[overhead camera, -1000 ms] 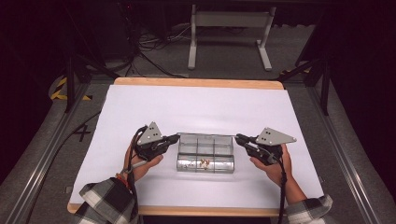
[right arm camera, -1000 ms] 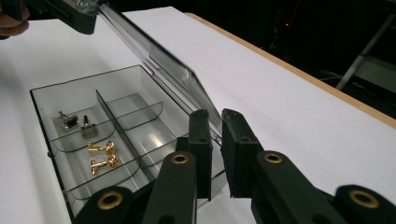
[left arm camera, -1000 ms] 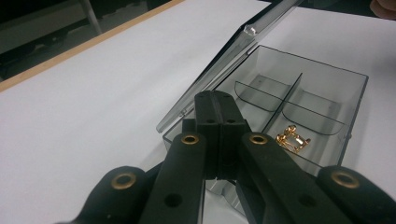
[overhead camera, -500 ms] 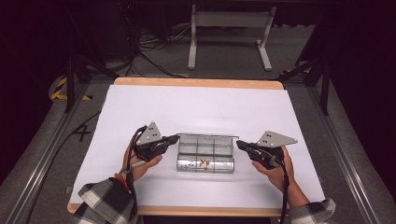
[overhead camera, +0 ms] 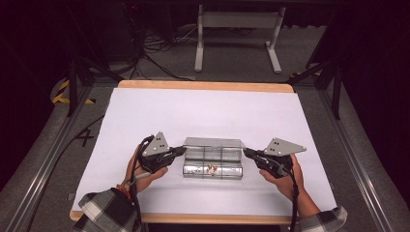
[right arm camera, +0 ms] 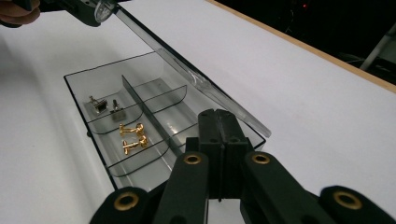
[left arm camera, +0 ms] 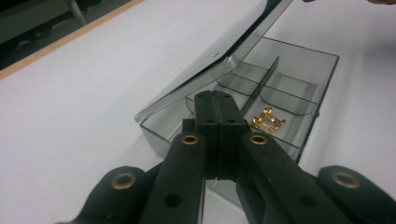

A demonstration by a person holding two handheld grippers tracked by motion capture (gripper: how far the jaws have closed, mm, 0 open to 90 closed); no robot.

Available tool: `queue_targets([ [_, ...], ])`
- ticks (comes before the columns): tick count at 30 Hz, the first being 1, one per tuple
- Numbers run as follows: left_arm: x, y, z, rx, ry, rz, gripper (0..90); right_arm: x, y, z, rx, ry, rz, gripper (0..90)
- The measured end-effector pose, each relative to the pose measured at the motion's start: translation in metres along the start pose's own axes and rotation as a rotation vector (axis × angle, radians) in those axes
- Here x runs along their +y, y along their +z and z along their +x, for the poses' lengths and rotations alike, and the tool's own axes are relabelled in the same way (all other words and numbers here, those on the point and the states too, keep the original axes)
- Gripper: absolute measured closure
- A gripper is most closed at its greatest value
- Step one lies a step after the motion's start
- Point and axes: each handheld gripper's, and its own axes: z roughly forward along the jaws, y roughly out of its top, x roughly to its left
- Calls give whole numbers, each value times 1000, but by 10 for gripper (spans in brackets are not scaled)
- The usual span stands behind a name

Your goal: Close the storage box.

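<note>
Clear compartment box sits mid-bench, lid now tilted open (it lay lower a second ago). Left gripper and right gripper flank its ends, jaws pressed together on nothing. Gold cufflinks lie in one compartment.

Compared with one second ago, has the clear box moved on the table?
No. In the high view the clear box lies at the same place and the same angle, judged against the table's far wooden edge.
</note>
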Motion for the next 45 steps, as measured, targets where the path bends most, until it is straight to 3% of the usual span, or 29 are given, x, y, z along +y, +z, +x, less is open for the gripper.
queue_targets([
  [6,0,-3,-5,-5,3,-4,900,-2,-1,6,13,-14,8,900],
  [29,-16,-10,-16,-26,24,54,898,-14,-9,19,37,-43,25,900],
  [45,-25,-12,-17,-40,14,75,886,-17,-2,23,60,-88,94,895],
])
